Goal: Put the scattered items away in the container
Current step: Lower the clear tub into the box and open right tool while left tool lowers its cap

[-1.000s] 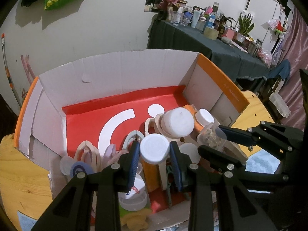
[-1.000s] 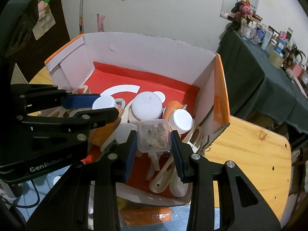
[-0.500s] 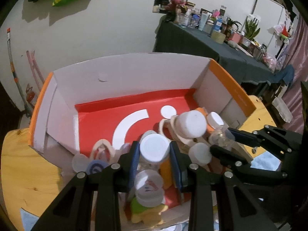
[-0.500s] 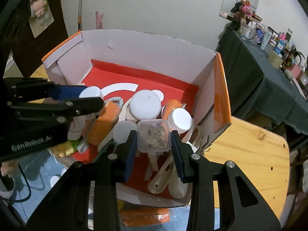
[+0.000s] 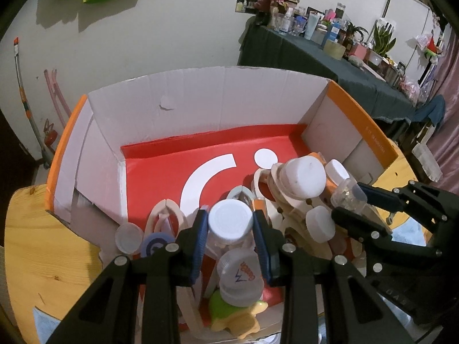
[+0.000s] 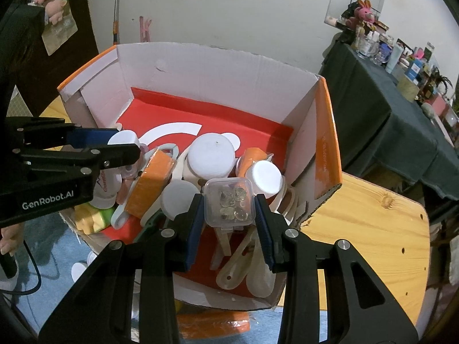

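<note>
Wooden table (image 6: 370,223), cardboard box (image 6: 218,74); contents half-hidden.

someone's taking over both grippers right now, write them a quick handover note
Left gripper: shut on a white-capped bottle, held above the near left part of the cardboard box.
Right gripper: shut on a small clear square case with small metal pieces inside, above the box's near right part.
Done: the box already holds a pile of white-lidded jars, an orange pack and plastic scoops at its near end.
Left: release both items into the box. A few white lids lie on the blue floor beside it.
</note>
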`<action>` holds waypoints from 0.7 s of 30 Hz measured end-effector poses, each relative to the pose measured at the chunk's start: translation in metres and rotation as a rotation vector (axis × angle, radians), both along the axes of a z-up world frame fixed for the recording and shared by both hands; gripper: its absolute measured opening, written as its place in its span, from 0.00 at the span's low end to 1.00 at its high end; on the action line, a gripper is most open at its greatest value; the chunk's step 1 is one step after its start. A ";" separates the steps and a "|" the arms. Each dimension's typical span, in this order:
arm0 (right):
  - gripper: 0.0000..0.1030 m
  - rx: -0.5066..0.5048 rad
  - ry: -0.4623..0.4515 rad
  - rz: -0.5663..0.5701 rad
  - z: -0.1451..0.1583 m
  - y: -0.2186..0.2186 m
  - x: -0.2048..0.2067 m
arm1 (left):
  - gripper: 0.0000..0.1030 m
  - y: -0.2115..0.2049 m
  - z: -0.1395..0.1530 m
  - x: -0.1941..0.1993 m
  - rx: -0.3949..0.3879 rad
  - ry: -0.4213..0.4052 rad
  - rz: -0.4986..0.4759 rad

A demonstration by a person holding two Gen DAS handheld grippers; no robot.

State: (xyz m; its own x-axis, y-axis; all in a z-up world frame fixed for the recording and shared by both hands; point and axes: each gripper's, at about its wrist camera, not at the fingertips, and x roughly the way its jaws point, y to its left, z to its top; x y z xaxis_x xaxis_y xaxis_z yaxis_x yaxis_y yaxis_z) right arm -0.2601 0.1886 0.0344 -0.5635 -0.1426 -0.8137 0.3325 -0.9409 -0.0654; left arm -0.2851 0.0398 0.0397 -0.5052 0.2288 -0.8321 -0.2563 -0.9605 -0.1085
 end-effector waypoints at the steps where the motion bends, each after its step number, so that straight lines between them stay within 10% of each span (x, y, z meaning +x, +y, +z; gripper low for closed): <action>1: 0.32 0.001 0.000 -0.001 0.000 0.000 0.000 | 0.33 0.000 0.000 0.000 -0.002 -0.001 -0.001; 21: 0.33 0.015 0.003 -0.007 0.000 -0.002 0.001 | 0.33 -0.003 -0.001 0.002 -0.004 -0.005 -0.002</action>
State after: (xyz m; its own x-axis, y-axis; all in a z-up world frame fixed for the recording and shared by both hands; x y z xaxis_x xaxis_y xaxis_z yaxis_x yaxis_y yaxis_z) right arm -0.2593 0.1867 0.0342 -0.5665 -0.1263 -0.8143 0.3260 -0.9419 -0.0807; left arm -0.2831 0.0373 0.0391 -0.5001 0.2264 -0.8358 -0.2579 -0.9604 -0.1058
